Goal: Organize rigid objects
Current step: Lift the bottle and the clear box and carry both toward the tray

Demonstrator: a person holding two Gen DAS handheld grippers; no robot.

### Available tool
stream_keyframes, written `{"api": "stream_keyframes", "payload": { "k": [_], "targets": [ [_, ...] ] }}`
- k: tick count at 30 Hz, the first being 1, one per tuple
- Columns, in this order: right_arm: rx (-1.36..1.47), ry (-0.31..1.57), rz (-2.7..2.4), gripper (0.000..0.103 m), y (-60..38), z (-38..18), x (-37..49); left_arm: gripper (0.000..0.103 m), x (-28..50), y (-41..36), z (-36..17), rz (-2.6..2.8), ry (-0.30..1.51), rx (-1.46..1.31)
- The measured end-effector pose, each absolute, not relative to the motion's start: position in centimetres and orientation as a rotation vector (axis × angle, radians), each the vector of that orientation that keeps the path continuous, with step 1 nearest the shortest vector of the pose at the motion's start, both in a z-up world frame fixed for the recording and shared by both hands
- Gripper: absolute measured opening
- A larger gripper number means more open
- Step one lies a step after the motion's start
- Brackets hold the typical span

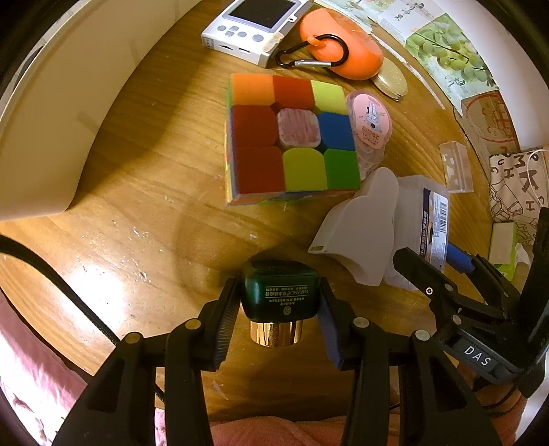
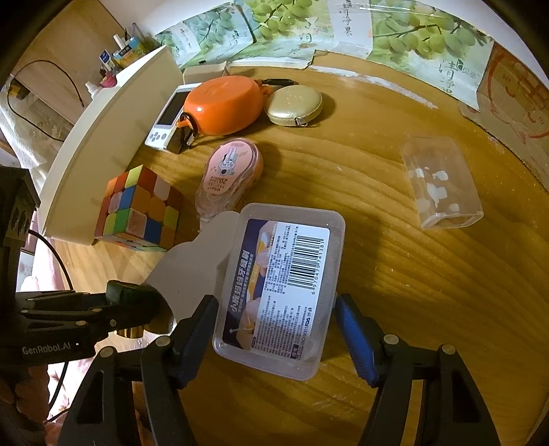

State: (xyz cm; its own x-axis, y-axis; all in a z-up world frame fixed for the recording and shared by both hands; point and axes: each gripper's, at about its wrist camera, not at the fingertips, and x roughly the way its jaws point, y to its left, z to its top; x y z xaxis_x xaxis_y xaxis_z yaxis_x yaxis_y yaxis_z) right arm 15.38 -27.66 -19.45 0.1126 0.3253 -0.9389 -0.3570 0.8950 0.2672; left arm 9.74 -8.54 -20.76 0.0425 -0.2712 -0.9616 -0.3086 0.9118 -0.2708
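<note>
My left gripper is shut on a dark green jar with a gold cap, held near the front of the wooden table. It also shows in the right wrist view. My right gripper is open around a clear plastic box with a barcode label; its fingers stand on either side, with a gap on the right. A colourful puzzle cube stands mid-table beside a pink correction tape.
A white tray lies at the left. A white handheld console, an orange case with carabiner, a gold compact, a clear lid and a white plastic piece are around. Printed cartons line the back.
</note>
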Motion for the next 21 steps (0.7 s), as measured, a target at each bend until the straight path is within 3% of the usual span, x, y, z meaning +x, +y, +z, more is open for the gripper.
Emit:
{"api": "stream_keyframes", "payload": {
  "k": [16, 21],
  "targets": [
    [-0.04, 1.391, 0.456, 0.069, -27.6, -18.6, 13.2, 0.047, 7.8, -8.1, -18.1, -0.028, 1.484, -0.423],
    [-0.014, 1.378, 0.435, 0.065, -27.8, -17.8, 12.5, 0.047, 7.3, -8.4, -16.7, -0.068, 1.459, -0.37]
  ]
}}
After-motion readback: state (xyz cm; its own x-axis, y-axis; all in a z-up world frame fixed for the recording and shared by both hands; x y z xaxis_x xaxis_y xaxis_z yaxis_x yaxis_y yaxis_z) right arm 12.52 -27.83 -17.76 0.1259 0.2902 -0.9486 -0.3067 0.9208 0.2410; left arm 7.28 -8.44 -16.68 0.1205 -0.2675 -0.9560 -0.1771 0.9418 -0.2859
